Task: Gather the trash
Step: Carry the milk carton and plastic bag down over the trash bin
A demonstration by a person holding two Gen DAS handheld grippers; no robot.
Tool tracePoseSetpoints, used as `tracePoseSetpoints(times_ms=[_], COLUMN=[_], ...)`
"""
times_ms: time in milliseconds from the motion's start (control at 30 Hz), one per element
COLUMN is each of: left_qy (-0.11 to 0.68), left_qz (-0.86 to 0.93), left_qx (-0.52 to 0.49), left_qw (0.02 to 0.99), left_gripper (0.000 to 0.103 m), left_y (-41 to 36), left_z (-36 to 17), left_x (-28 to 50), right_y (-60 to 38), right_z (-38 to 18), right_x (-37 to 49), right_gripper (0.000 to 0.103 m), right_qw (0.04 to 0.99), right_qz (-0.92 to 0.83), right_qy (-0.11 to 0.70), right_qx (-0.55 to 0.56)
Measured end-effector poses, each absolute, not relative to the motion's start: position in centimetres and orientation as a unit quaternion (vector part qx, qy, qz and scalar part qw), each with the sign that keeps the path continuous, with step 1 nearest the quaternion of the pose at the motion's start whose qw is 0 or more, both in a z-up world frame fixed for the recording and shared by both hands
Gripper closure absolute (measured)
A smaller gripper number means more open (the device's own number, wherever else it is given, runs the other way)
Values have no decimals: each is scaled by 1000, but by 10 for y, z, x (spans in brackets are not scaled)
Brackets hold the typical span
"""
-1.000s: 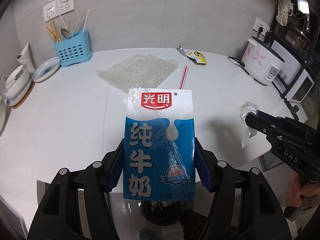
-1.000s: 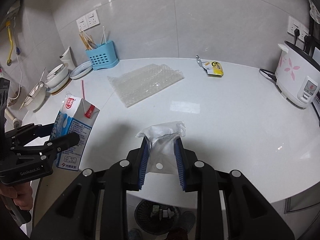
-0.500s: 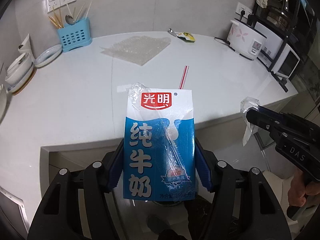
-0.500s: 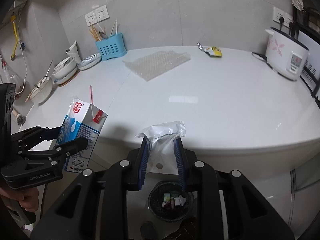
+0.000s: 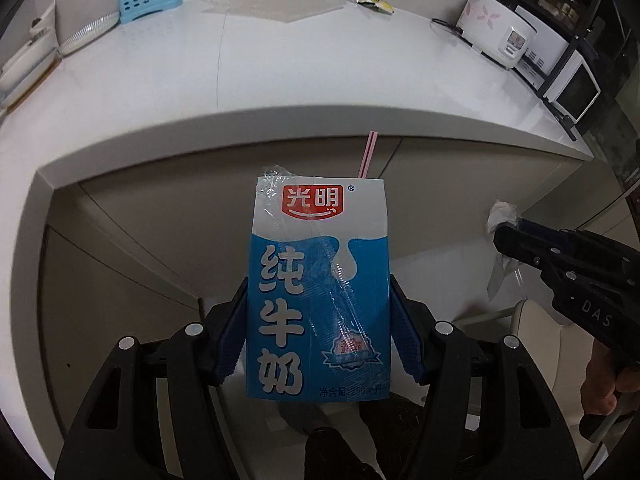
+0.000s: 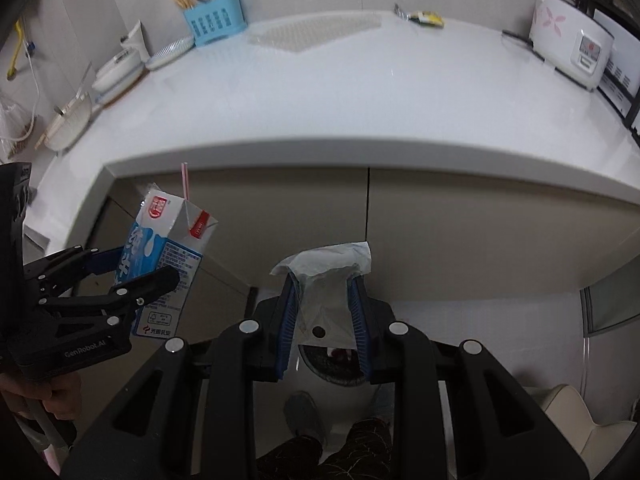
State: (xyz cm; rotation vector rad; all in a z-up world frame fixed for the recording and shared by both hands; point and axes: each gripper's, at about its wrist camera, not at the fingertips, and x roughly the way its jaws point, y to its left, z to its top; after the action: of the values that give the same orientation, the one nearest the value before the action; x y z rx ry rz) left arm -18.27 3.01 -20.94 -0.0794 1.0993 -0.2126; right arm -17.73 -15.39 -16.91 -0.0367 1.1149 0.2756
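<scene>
Blue-padded left gripper pinches milk carton; right gripper pinches plastic wrapper.

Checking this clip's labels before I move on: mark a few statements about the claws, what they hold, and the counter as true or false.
1. The left claw grips a blue-and-white milk carton with a pink straw. True.
2. The right claw is open and holds nothing. False: it is shut on a crumpled clear plastic bag.
3. The carton rests on the white countertop. False: it is held in front of and below the counter edge.
4. A sheet of clear bubble wrap lies on the countertop. True.
5. A yellow snack wrapper lies on the countertop. True.
</scene>
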Motion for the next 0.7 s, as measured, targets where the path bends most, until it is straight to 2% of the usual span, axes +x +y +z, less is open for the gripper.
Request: tracePoseSetpoints(times_ms=[300,700], left_qy=[563,593], left_qz=[-97,-80], left_qx=[-43,-83], left_qw=[819,797], left_gripper=[41,41], left_y=[10,-12], left_z=[-323,-520], left_x=[-182,-183], right_y=[-171,-193], right_z=[-284,-475], right_x=[-173,-170], right_gripper=[78,78], right_qw=[805,781], right_qz=[137,177], right_qy=[576,596], right_qx=[-32,-63])
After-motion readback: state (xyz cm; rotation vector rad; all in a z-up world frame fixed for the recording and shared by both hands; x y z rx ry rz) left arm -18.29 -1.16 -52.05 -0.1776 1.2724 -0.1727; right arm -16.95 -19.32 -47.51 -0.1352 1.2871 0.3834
